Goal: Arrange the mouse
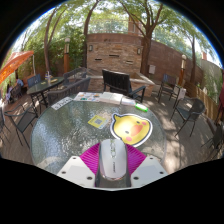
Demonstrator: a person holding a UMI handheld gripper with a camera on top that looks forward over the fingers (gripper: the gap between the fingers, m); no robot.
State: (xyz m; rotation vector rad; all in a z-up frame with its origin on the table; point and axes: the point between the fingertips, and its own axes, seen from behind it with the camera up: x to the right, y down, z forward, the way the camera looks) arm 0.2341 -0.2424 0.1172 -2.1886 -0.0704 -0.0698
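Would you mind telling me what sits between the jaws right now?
In the gripper view, the white mouse lies between the gripper's jaws on the glass table, just before the yellow mat.

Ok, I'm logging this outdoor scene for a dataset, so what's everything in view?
mouse: one, white, between the tongs' fingers.
mouse mat: one, yellow, cartoon-shaped, on the glass just beyond the mouse.
glass table: one, round, clear, under everything.
papers: several, pale, at the table's far side.
chairs: several, dark, around the table.
brick wall: one, reddish, behind, under trees.
tongs: one pair, white with magenta pads, around the mouse; whether they press it is unclear.
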